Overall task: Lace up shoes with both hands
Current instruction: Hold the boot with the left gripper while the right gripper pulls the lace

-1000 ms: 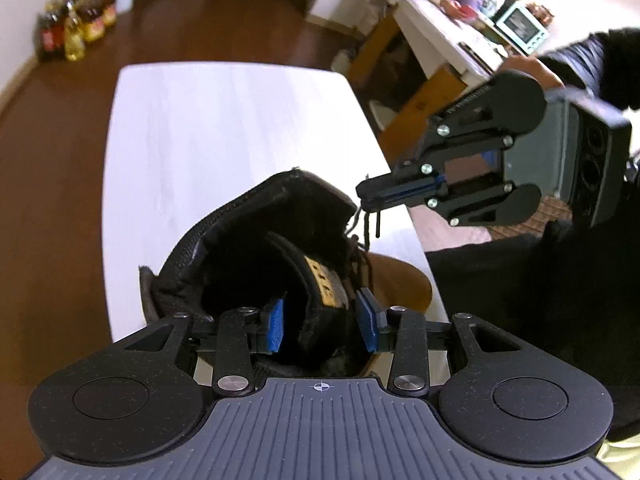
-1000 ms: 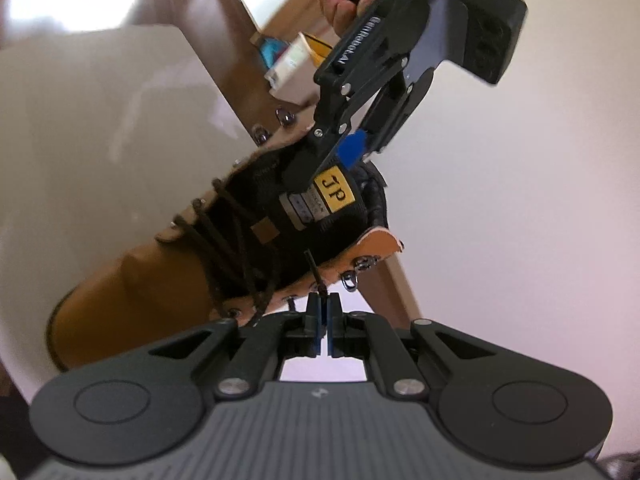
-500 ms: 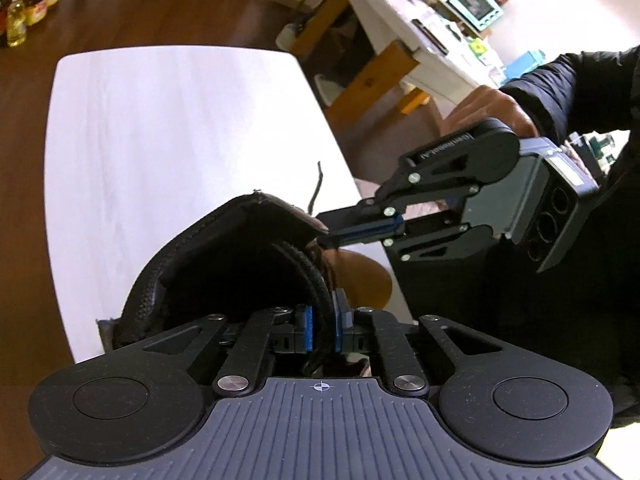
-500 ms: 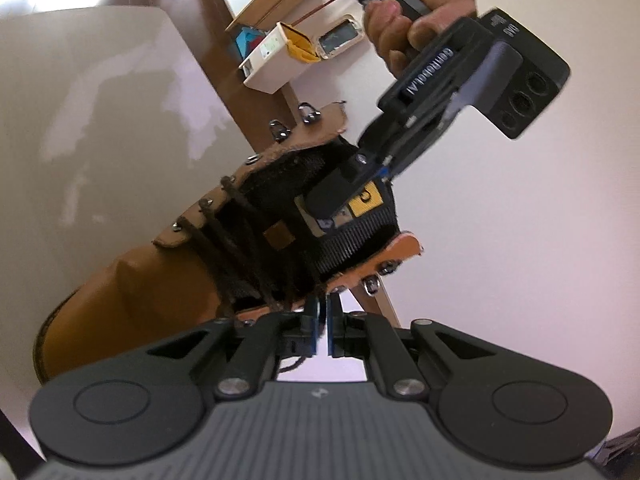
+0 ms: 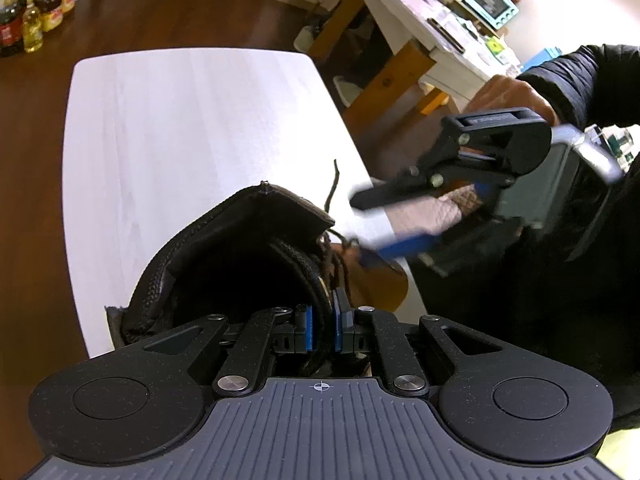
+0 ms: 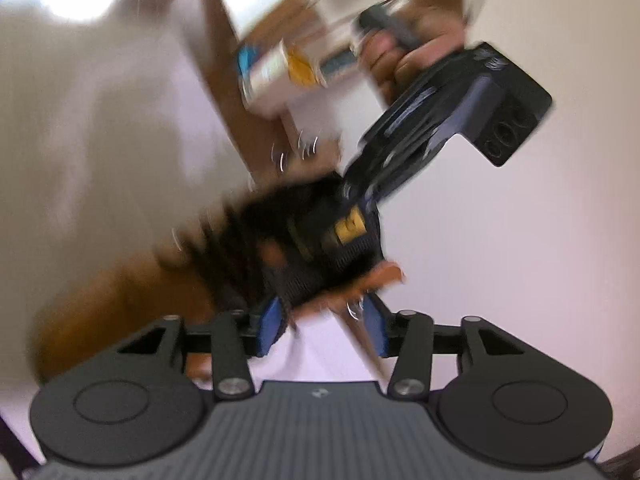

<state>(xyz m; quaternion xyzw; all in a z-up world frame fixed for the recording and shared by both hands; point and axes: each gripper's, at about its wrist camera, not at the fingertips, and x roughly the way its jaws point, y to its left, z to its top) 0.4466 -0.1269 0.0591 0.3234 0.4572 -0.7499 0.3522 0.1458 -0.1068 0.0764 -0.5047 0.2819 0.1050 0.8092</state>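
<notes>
I see the tan work boot [image 5: 384, 280] lying at the near end of the white worktop [image 5: 192, 128], lower centre of the left wrist frame, its black padded collar and opening turned toward my left camera. My left hand-held gripper [image 5: 323, 322] has its blue pads pressed nearly together on the boot's black tongue [image 5: 316, 280], which passes between them at bottom centre. One free end of the dark lace [image 5: 333, 184] stands up above the collar, just left of the other tool. In that view my right hand-held gripper [image 5: 376, 224] enters from the right of the frame, motion-blurred, with its fingers spread apart and one blue pad showing near the laced front of the boot; the person's hand [image 5: 508, 96] and a black sleeve [image 5: 592, 76] are behind it at upper right. The right wrist frame is heavily blurred: the right hand-held gripper's blue pads sit wide apart at lower centre, with the edge of the boot's eyelet flap between them; I cannot tell whether they touch it. A yellow label [image 6: 351, 227] shows on the tongue at mid-frame. Bottles [image 5: 36, 8] stand on the wooden floor at upper left of the left view.
</notes>
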